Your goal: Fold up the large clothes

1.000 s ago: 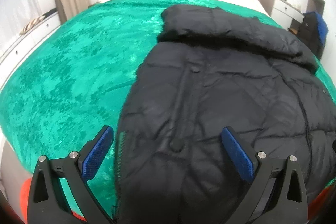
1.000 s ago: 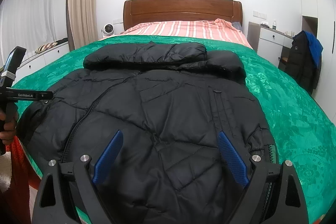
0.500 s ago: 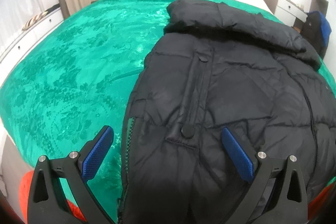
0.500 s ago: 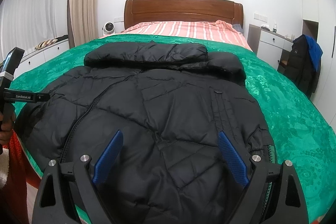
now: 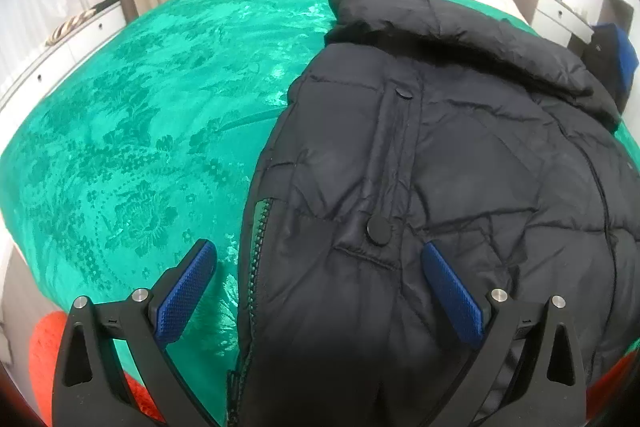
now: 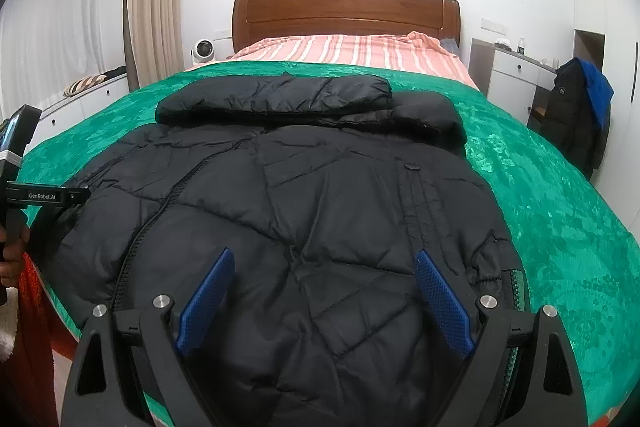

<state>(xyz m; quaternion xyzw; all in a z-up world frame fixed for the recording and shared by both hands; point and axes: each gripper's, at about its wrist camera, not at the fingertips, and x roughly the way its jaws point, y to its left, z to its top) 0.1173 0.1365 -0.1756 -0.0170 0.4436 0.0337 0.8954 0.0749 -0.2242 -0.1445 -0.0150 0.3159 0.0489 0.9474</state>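
A large black puffer jacket [image 6: 312,195] lies flat on the green bedspread [image 6: 560,211], hood toward the headboard and hem at the near edge. In the left wrist view the jacket [image 5: 440,167] fills the right half, its zipper edge at the left. My left gripper [image 5: 320,267] is open above the jacket's near left edge, holding nothing. My right gripper [image 6: 324,279] is open above the jacket's near hem, holding nothing. The left gripper's body [image 6: 24,187] shows at the far left of the right wrist view.
A wooden headboard [image 6: 344,11] and striped sheet [image 6: 352,51] are at the far end. A white dresser [image 6: 516,79] and a chair with dark coats [image 6: 576,115] stand at the right. A small fan [image 6: 202,51] and a low white cabinet [image 6: 80,103] are at the left.
My left gripper has moved down and forward toward the jacket's left edge, so the jacket looks closer. The right gripper has barely moved. Both stay open.
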